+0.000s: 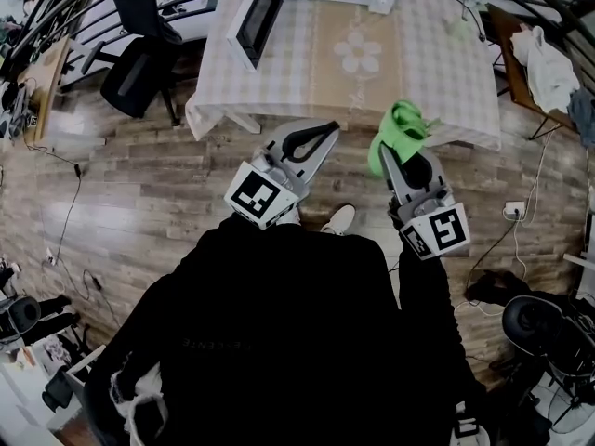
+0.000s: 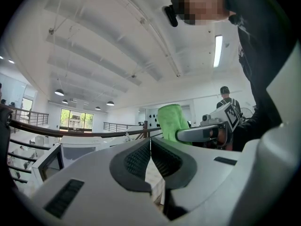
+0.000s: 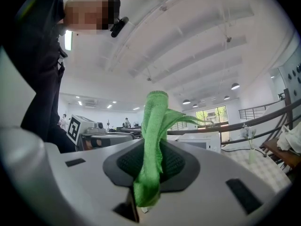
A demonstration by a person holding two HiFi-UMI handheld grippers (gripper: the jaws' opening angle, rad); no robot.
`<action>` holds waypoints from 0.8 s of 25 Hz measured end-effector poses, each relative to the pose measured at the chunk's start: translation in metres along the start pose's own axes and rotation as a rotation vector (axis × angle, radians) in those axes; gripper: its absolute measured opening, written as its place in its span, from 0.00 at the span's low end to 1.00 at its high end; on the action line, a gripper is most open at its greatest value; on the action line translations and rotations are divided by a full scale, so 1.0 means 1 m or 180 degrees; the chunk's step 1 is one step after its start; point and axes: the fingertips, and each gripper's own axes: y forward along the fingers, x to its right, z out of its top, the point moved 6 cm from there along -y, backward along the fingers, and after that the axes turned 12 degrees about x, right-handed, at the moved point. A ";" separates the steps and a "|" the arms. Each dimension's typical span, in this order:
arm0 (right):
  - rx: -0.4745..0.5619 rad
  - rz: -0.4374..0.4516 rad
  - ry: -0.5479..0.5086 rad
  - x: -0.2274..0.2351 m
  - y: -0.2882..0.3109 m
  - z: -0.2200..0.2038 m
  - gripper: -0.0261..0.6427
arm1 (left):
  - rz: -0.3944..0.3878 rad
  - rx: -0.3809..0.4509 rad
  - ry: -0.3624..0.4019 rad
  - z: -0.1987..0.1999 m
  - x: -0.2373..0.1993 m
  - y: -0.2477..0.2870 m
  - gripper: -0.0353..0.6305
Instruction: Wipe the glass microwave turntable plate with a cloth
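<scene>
A bright green cloth [image 1: 402, 128] sticks up out of my right gripper [image 1: 394, 152], which is shut on it; in the right gripper view the cloth [image 3: 153, 126] runs between the jaws of the right gripper [image 3: 149, 150] and flops over at the top. My left gripper [image 1: 327, 130] is shut with nothing in it, and its jaws meet in the left gripper view [image 2: 150, 144]. Both are held over the floor just before the near edge of the table [image 1: 418, 72]. A white microwave [image 1: 256, 17] stands at the table's back left. I cannot make out the glass plate.
The table wears a checked cloth with a flower print [image 1: 359, 54]. A black office chair [image 1: 139, 59] stands to its left. A small side table with white fabric [image 1: 544, 63] is on the right, and a power strip [image 1: 514, 210] and cables lie on the wooden floor.
</scene>
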 end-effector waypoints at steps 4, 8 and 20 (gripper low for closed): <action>0.0013 0.0029 -0.0045 0.014 -0.011 0.004 0.17 | 0.0009 -0.0076 0.0023 -0.004 0.010 0.016 0.09; -0.0006 0.0064 -0.0022 0.033 -0.022 0.005 0.17 | 0.0057 -0.0050 0.0049 -0.006 0.018 0.032 0.09; -0.0067 0.0074 0.0044 0.078 -0.033 -0.008 0.18 | 0.0212 -0.0140 0.0074 -0.023 0.019 0.063 0.09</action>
